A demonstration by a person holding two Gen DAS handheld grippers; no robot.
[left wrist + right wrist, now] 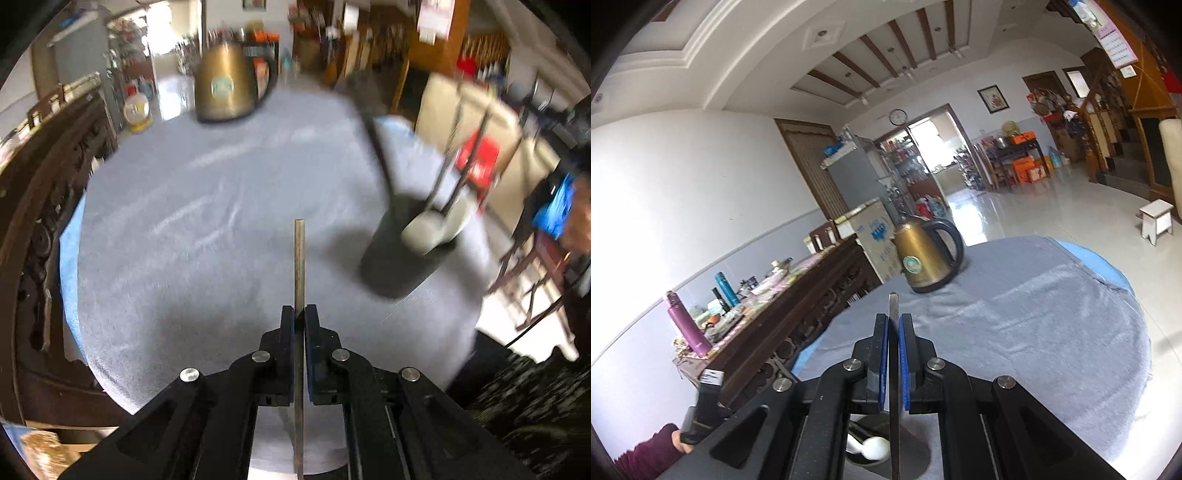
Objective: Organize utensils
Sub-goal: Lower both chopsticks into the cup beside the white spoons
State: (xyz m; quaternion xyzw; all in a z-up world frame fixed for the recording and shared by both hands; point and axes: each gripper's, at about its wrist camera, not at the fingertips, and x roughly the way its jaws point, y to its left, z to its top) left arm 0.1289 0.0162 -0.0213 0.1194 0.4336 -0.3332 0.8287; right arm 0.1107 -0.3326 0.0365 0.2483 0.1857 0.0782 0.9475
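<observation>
Scene: a round worktop (207, 206) under a grey cloth, a gold kettle (227, 83) at its far edge, a dark utensil holder (397, 254) on the right side of the left wrist view

Left gripper (299, 317): fingers nearly together, clamped on a thin metal rod-like utensil (299, 258) that juts straight out ahead of them; which utensil it is cannot be told from its handle end alone

Right gripper (893, 325): fingers narrow, pinching a flat dark handle (894, 306) edge-on, its tip just past the pads; the rest runs back under the camera

Holder: already carries a white spoon (424, 230) and several long slender pieces leaning out of it, all blurred; in the right wrist view its mouth (886, 443) sits just below the gripper, white spoons showing inside

Step in hand: both hands loaded, each piece raised off the cloth; judged as the carry toward the holder, with the drop-in not yet made

Next move calls for: swinging the left piece across to the holder's mouth, tipping it near upright, and threading it between the handles already there before letting go

Risk: the crowded, leaning handles may deflect the newcomer or tip the holder

Bystander: a person's sleeve (646, 450) at the lower left edge of the right wrist view
</observation>
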